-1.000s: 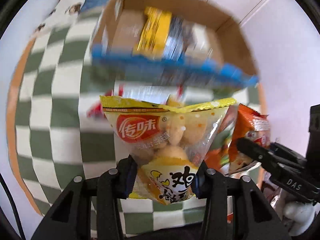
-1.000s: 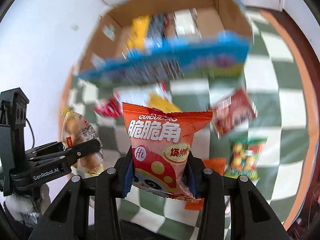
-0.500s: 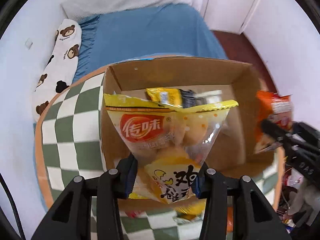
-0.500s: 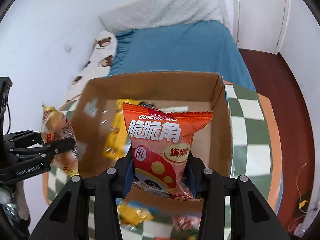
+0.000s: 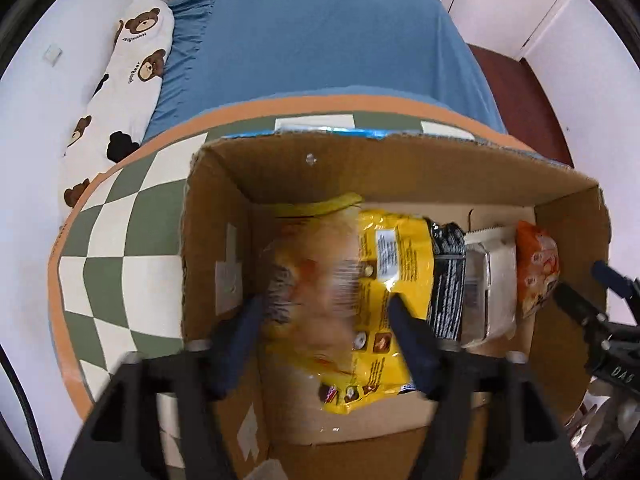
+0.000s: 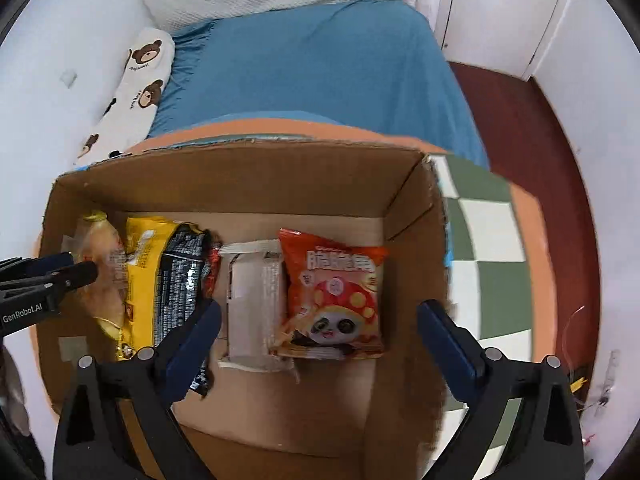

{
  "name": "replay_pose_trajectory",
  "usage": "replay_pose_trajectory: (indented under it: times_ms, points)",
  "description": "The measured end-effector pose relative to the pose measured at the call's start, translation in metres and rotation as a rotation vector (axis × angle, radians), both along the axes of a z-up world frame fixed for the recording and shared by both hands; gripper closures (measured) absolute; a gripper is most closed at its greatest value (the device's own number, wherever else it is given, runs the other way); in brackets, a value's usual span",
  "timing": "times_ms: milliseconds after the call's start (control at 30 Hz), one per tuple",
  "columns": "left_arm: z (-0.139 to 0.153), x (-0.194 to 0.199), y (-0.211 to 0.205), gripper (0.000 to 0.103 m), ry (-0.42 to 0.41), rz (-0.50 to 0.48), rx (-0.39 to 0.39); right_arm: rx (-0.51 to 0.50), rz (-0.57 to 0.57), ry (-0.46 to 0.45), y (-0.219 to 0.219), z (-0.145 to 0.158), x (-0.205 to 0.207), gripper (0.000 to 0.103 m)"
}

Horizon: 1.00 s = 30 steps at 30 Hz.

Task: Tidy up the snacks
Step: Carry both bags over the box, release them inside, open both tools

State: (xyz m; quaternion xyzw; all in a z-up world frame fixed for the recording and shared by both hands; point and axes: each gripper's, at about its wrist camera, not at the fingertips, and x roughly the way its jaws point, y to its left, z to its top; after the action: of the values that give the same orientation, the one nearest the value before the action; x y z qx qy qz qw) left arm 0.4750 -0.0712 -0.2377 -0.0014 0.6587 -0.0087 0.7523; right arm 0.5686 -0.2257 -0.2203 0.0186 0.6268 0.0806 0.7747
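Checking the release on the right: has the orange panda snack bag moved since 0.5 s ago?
Yes. The orange panda bag has left the right tool, now open, and dropped onto the cardboard box floor beside the white packet.

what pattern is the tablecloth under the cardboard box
Green-and-white checks with an orange border on the tablecloth, clearest in the left wrist view.

"GenRobot.AI" on left tongs (image 6: 80, 270), "DAS" on right tongs (image 5: 576, 292), "脆脆角" on orange snack bag (image 6: 334, 300)
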Motion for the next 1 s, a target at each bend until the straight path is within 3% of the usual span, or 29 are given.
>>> replay_pose_trajectory:
  times_ms: [200, 333, 467, 733, 1000]
  points:
    - [0.008, -0.005, -0.007, 0.015, -0.041, -0.009, -0.02, 0.016, 0.002, -0.004, -0.002, 0.003, -0.008, 0.003]
    - [0.015, -0.019, -0.009, 0.014, -0.071, -0.011, -0.049, 0.033, -0.012, -0.015, -0.004, 0.011, -0.022, 0.003]
    - [0.023, -0.04, -0.014, 0.002, -0.099, -0.024, -0.055, 0.034, -0.017, -0.035, -0.003, 0.018, -0.042, 0.003]
    - [0.046, -0.095, -0.016, 0.002, -0.184, -0.003, -0.062, 0.042, -0.022, -0.119, -0.002, 0.049, -0.099, 0.003]
    - [0.095, -0.16, -0.02, 0.002, -0.321, -0.007, -0.055, 0.038, -0.025, -0.257, -0.005, 0.101, -0.165, 0.003]
